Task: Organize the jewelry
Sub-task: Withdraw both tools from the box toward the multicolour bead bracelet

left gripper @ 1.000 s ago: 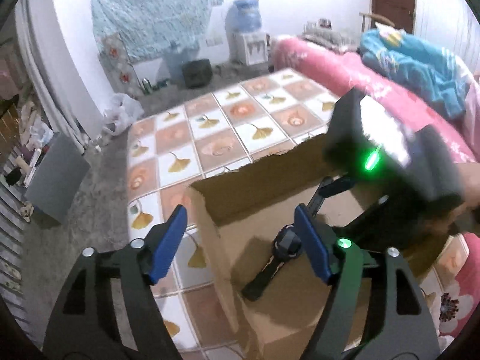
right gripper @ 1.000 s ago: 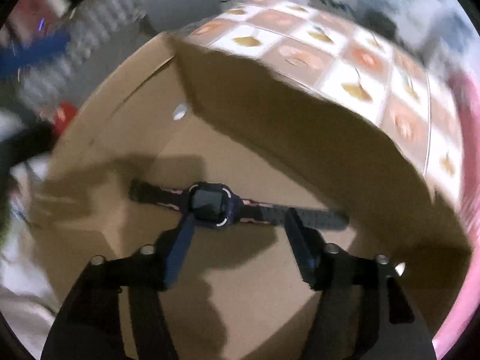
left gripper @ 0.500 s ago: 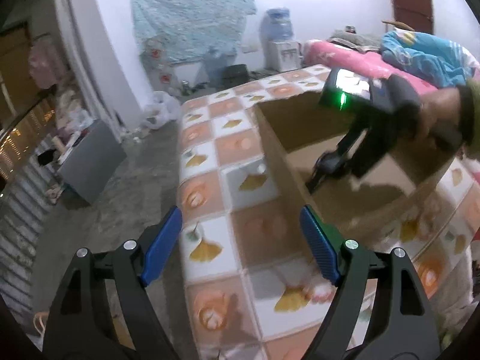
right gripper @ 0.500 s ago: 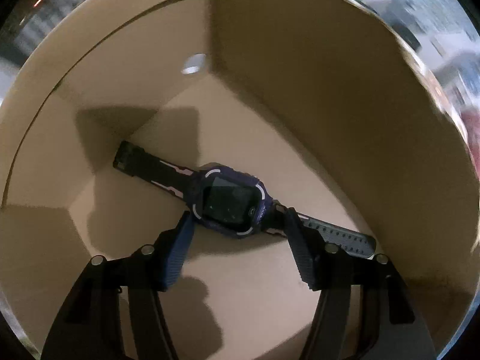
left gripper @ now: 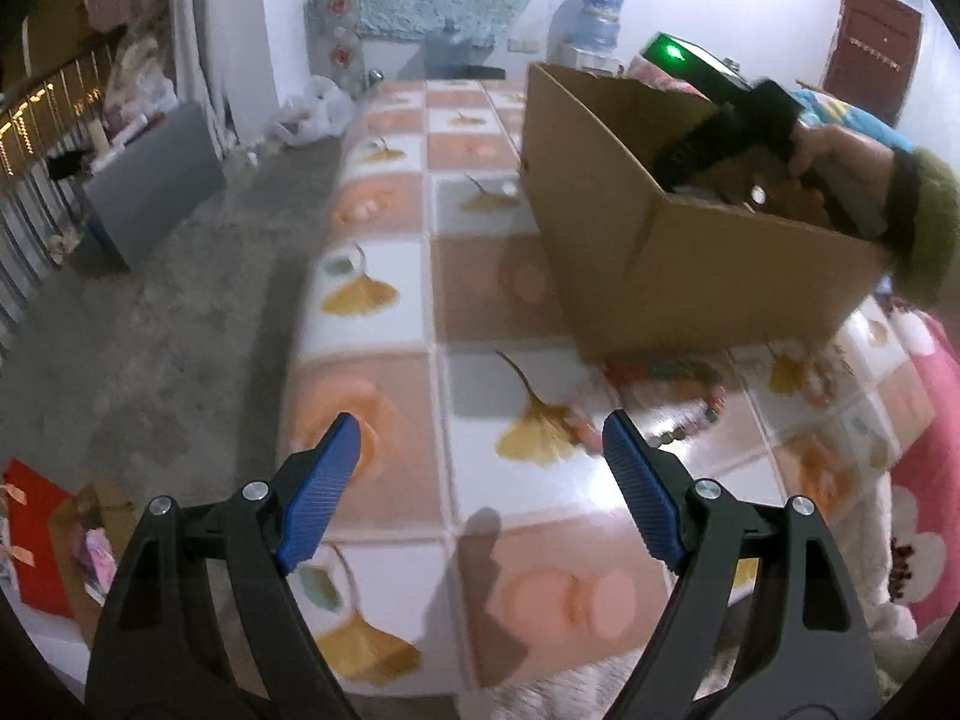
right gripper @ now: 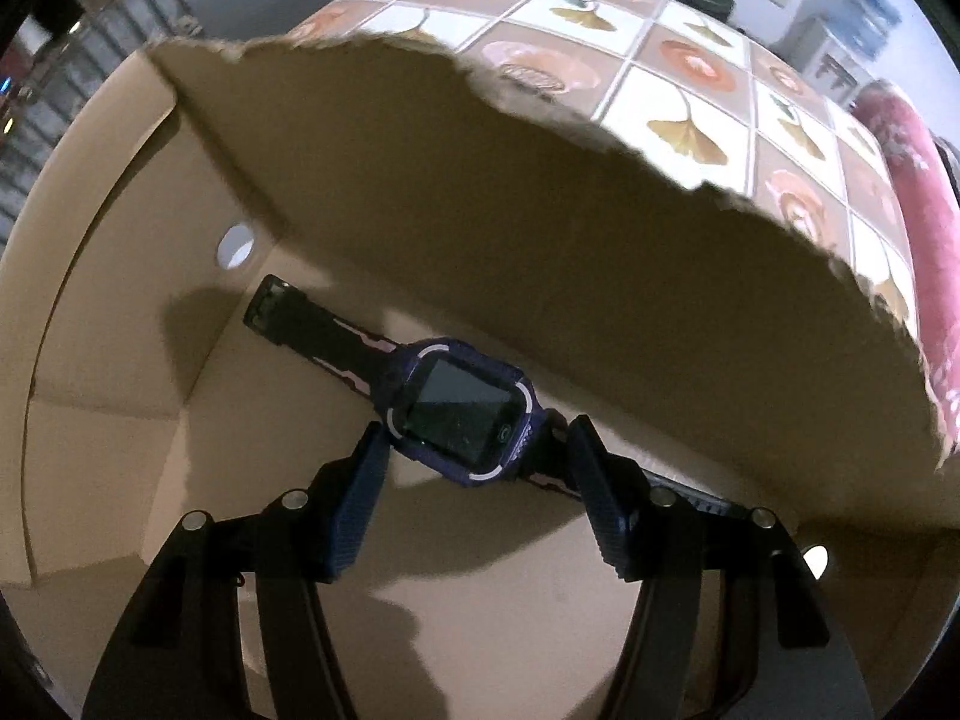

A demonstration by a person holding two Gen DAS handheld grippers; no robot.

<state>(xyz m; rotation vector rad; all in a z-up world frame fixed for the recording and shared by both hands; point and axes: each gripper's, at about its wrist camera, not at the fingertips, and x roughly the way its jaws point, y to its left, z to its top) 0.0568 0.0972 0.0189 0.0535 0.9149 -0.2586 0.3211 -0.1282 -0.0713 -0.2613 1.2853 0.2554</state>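
A dark purple smartwatch (right gripper: 462, 408) lies flat on the floor of an open cardboard box (right gripper: 420, 180), close to its far wall. My right gripper (right gripper: 477, 433) points down into the box and is open. Its tips flank the watch's near edge, and one strap runs behind the right finger; the pads do not press on it. In the left wrist view the box (left gripper: 630, 228) stands on the tiled table (left gripper: 384, 312), with a hand (left gripper: 834, 150) holding the right tool inside. My left gripper (left gripper: 480, 462) hangs open and empty over the table. Blurred colourful beads (left gripper: 666, 378) lie in front of the box.
The table's left edge drops to a concrete floor (left gripper: 150, 330). A grey cabinet (left gripper: 156, 180) stands beyond it and a red box (left gripper: 36, 540) lies on the floor near the left corner. A pink flowered blanket (left gripper: 924, 480) borders the table on the right.
My left gripper has swung away from over the box, down and to the left over the bare table. My right gripper has sunk a little and rolled, so the watch face sits between its tips.
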